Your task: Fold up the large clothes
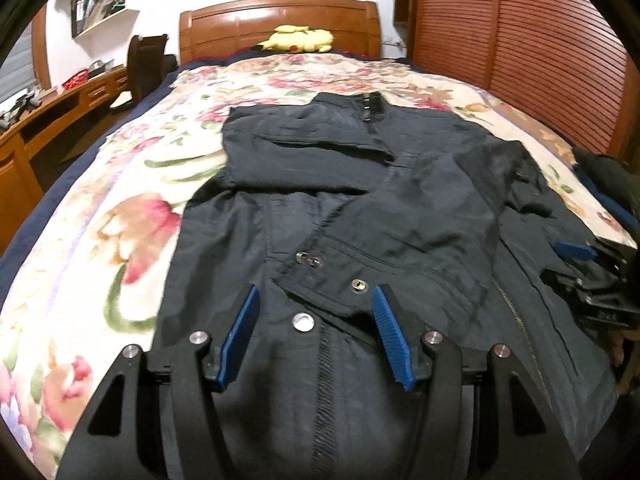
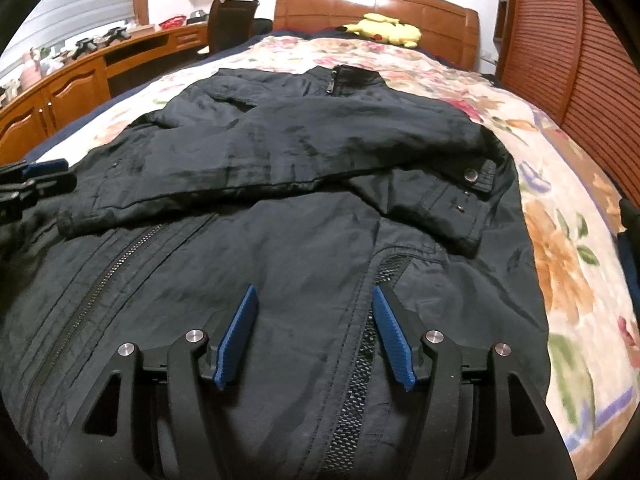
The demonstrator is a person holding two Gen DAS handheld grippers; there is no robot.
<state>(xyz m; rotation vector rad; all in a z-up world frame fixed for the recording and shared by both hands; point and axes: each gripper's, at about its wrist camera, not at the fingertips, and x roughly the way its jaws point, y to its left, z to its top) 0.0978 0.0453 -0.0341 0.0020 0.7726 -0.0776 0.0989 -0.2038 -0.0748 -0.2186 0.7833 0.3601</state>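
A large dark navy jacket (image 1: pixel 360 208) lies front-up on the floral bedspread (image 1: pixel 132 216), collar toward the headboard, with both sleeves folded across the chest. My left gripper (image 1: pixel 316 292) is open and empty, hovering just above the jacket's lower left part near a snap button (image 1: pixel 303 322). My right gripper (image 2: pixel 314 292) is open and empty above the jacket (image 2: pixel 300 200) near a mesh-lined pocket opening (image 2: pixel 380 280). The right gripper also shows at the right edge of the left wrist view (image 1: pixel 576 250), and the left gripper at the left edge of the right wrist view (image 2: pixel 36 176).
A yellow plush toy (image 1: pixel 298 40) lies by the wooden headboard (image 1: pixel 280 20). A wooden desk (image 1: pixel 48 120) with a chair (image 1: pixel 146 64) runs along the left of the bed. A slatted wooden wardrobe (image 1: pixel 520 48) stands on the right. Dark clothes (image 1: pixel 604 184) lie at the bed's right edge.
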